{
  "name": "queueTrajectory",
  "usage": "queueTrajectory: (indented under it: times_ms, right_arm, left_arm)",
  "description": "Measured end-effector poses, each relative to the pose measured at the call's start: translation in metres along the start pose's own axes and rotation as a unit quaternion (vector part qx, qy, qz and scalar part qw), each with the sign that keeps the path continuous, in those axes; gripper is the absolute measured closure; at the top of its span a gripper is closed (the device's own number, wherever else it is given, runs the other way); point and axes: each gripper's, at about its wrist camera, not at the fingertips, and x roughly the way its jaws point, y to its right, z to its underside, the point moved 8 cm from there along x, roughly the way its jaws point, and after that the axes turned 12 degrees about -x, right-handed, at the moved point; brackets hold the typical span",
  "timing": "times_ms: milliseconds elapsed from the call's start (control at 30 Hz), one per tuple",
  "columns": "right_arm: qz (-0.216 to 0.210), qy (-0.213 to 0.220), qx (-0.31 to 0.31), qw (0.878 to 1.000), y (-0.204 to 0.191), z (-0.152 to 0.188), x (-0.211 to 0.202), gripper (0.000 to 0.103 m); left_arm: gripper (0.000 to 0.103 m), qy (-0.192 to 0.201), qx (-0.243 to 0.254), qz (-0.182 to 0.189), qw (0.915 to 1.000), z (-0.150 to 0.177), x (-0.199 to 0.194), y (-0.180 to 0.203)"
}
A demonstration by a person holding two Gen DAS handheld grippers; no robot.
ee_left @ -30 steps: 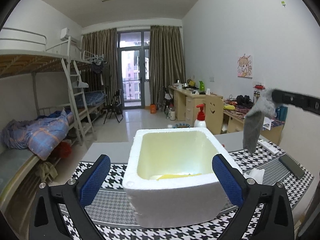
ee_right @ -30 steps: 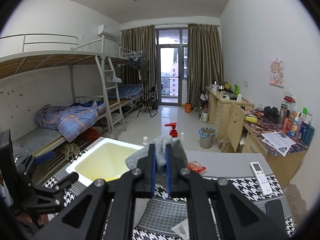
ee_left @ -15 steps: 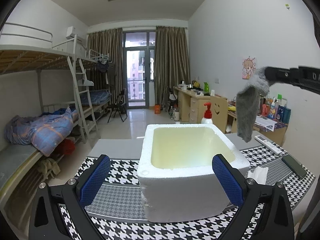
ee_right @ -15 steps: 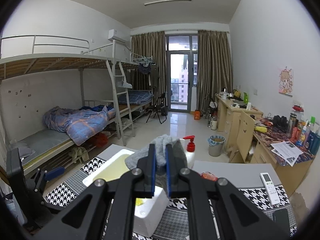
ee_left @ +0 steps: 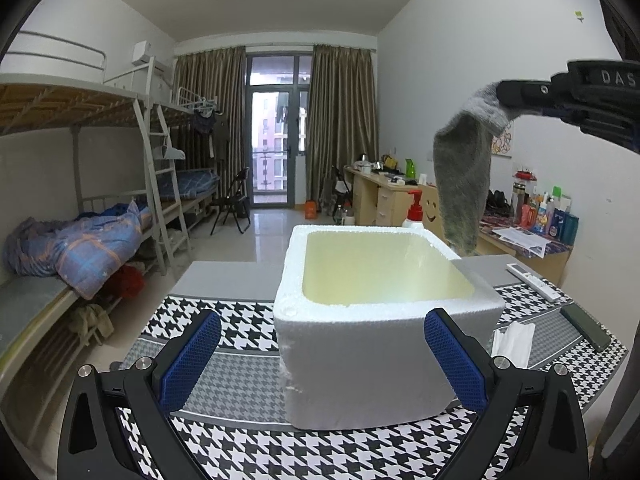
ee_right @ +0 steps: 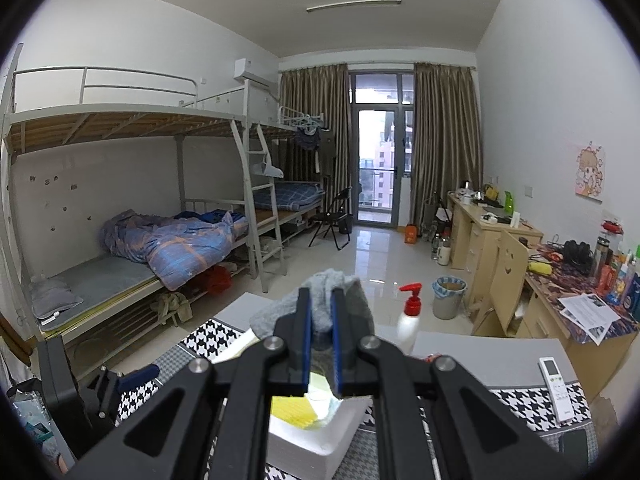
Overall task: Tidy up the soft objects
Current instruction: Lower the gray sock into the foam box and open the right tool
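Note:
A white foam box (ee_left: pixel 384 332) stands on the houndstooth table mat. My left gripper (ee_left: pixel 322 360) is open, its blue pads on either side of the box's near wall, holding nothing. My right gripper (ee_right: pixel 319 316) is shut on a grey sock (ee_right: pixel 326 300). In the left wrist view the sock (ee_left: pixel 464 176) hangs from the right gripper (ee_left: pixel 504 98) above the box's right rear corner. In the right wrist view the box (ee_right: pixel 320 432) lies below, with a yellow item (ee_right: pixel 292 410) and a pale cloth (ee_right: pixel 322 400) inside.
A red-pump bottle (ee_left: pixel 414 210) stands behind the box. A white tissue (ee_left: pixel 512 338), a dark phone (ee_left: pixel 586 326) and a white remote (ee_left: pixel 532 280) lie on the table to the right. A cluttered desk (ee_right: pixel 580 280) stands at the right wall, bunk beds on the left.
My right gripper has risen and moved left with the sock, which now hangs over the box's right rear corner. The left gripper has drawn back a little; the box stayed.

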Motion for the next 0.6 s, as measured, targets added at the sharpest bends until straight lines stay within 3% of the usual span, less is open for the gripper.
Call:
queueTrajectory:
  times_ms: [600]
  right_arm:
    - [-0.029,-0.073,-0.003,0.997,-0.023,0.024,0.045,0.092]
  left_arm:
    - [0.001,0.0,-0.019,-0.017,0.9997,0.002,0.0,-0.023]
